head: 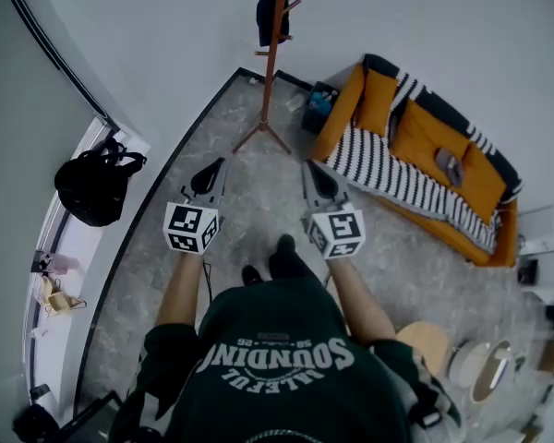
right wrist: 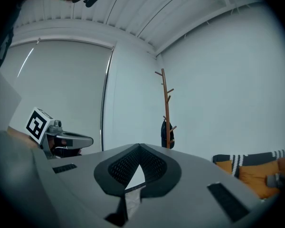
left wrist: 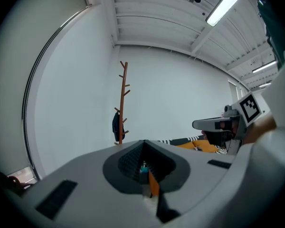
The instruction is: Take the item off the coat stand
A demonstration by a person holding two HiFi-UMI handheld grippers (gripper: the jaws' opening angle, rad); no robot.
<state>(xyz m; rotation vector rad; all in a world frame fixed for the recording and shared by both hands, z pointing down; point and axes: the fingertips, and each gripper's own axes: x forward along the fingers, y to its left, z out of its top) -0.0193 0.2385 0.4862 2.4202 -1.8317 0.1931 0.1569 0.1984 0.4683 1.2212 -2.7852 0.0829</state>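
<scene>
Left claw [head: 220, 164] and right claw [head: 307, 166] are both pressed together, nothing gripped. At twelve o'clock, the dark item [head: 269, 15] hangs on the coat stand [head: 274, 72], well apart from them.

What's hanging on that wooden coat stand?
One dark item hangs on the coat stand; its other visible pegs are bare. Whatever lies behind the item is hidden.

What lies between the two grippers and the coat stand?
Only bare floor before the stand; the head view shows it.
</scene>
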